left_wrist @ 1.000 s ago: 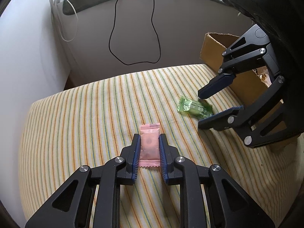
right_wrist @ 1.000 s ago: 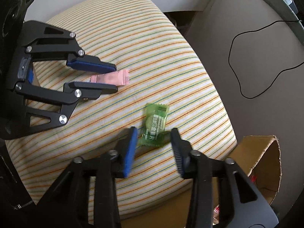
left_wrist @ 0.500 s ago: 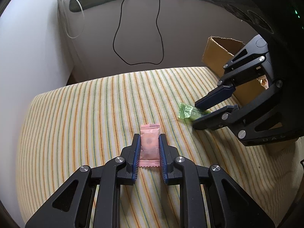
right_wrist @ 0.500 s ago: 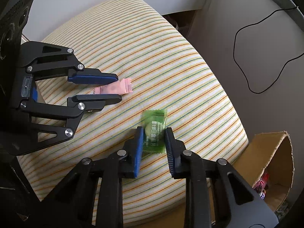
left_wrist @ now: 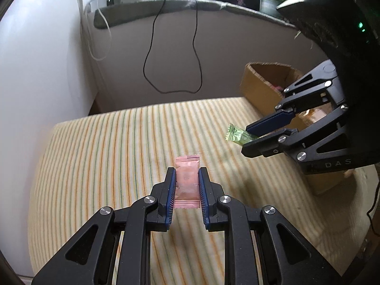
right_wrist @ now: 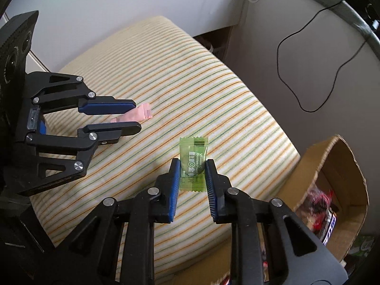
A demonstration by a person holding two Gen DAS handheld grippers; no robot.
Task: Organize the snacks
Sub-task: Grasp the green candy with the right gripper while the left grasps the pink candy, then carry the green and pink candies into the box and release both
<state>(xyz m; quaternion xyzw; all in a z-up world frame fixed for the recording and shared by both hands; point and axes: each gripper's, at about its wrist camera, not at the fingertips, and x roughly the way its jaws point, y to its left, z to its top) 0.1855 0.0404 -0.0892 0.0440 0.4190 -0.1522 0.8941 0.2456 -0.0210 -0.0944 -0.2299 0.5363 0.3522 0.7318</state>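
Pink sachet [left_wrist: 187, 180] is clamped between the 2 blue pads of the left gripper [left_wrist: 187, 178], lengthwise along the fingers, crimped top end sticking out past the tips. In the right wrist view the same sachet [right_wrist: 136, 116] is seen held in the left gripper [right_wrist: 133, 116], with a shadow on the cloth beneath; whether it is touching the cloth cannot be told.

Green sachet [right_wrist: 193, 163] is pinched between the pads of the right gripper [right_wrist: 192, 168], upright between the fingers, upper half projecting beyond the tips. The right jaws have just been closing, with the sachet between them. In the left wrist view the green sachet [left_wrist: 237, 135] is seen sticking out sideways from the right gripper [left_wrist: 247, 135], apparently off the cloth.

Pink sachet: pale pink, flat, rectangular, serrated seals at both ends, no print readable. Green sachet: translucent lime green, zigzag-cut ends, barcode near the top, white lettering including "Vitamin C", a round lump visible inside.

Both are positioned over a cushion with a striped cloth [right_wrist: 213, 83], yellow with orange and green lines. An open cardboard box [right_wrist: 342, 166] is set just beside the cushion's edge, on the right gripper's side; other wrapped snacks [right_wrist: 318, 204] are seen inside it.
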